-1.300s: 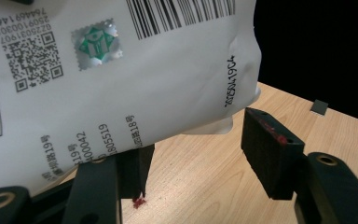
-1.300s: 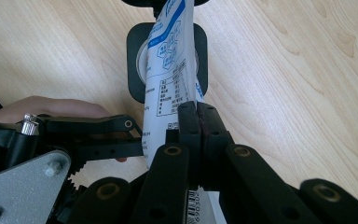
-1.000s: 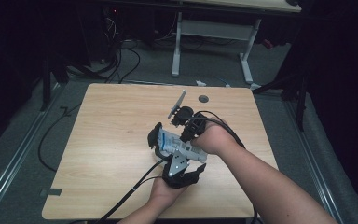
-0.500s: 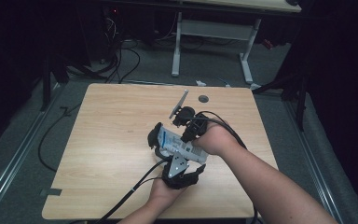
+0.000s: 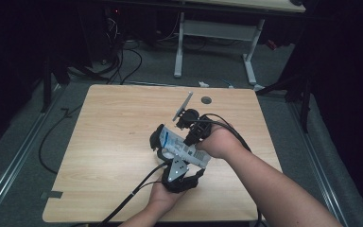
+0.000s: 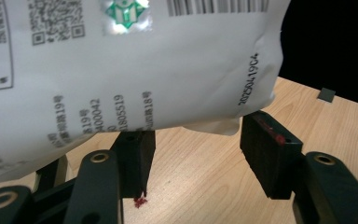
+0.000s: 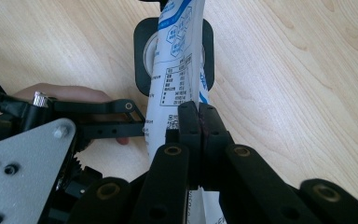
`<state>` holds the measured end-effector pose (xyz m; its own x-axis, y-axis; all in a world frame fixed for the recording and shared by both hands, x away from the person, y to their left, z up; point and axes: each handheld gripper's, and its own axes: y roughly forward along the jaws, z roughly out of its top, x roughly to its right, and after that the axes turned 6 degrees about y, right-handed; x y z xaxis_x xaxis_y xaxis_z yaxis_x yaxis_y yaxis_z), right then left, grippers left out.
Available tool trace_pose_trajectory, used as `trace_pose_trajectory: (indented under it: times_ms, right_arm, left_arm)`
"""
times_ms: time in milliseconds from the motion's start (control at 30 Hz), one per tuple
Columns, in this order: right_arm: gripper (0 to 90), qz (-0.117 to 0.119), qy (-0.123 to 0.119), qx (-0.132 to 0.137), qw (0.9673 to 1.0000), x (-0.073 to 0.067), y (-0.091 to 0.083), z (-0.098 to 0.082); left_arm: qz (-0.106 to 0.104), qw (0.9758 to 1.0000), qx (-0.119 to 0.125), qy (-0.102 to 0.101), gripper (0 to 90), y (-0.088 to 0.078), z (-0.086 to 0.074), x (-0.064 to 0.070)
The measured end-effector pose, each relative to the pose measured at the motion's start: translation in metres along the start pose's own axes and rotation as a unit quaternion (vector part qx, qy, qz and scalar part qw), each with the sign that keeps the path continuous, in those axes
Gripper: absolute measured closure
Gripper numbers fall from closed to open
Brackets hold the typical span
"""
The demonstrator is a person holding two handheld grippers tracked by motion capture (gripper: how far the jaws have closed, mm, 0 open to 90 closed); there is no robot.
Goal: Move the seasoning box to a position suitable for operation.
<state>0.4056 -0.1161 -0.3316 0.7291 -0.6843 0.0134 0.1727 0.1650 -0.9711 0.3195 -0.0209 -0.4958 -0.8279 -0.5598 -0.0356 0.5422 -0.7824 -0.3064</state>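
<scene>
Pinching the edge of a white printed packet (image 7: 177, 79), the right gripper (image 7: 199, 122) has its jaws pressed shut on it, low in the middle of the right gripper view. The left gripper (image 6: 193, 154) has its jaws spread apart below the packet's lower edge, above the wooden table (image 5: 108, 142). Seen from the high view, the packet sits just right of the frame's centre between both hands.

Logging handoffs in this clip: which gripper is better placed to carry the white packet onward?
Right. The right gripper is shut on the white packet, while the left gripper stands open beneath it, probably not holding it.
</scene>
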Motion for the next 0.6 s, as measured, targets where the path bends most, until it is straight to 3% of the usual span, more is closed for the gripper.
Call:
trace_pose_trajectory:
  times_ms: [267, 467, 600]
  right_arm:
    - [90.0, 0.002, 0.002, 0.003, 1.0, 0.0017, -0.0021, -0.0024]
    - [90.0, 0.0, 0.005, 0.006, 1.0, 0.0017, -0.0026, -0.0021]
    - [90.0, 0.001, 0.003, 0.005, 1.0, 0.0009, -0.002, -0.0013]
  left_arm:
    - [0.002, 1.0, -0.001, -0.008, 46.2, -0.0017, -0.003, -0.0028]
    - [-0.009, 0.9999, 0.002, -0.007, 43.6, 0.0006, -0.0023, 0.0046]
    - [-0.009, 0.9998, 0.001, -0.019, 40.9, 0.0033, -0.0008, 0.0034]
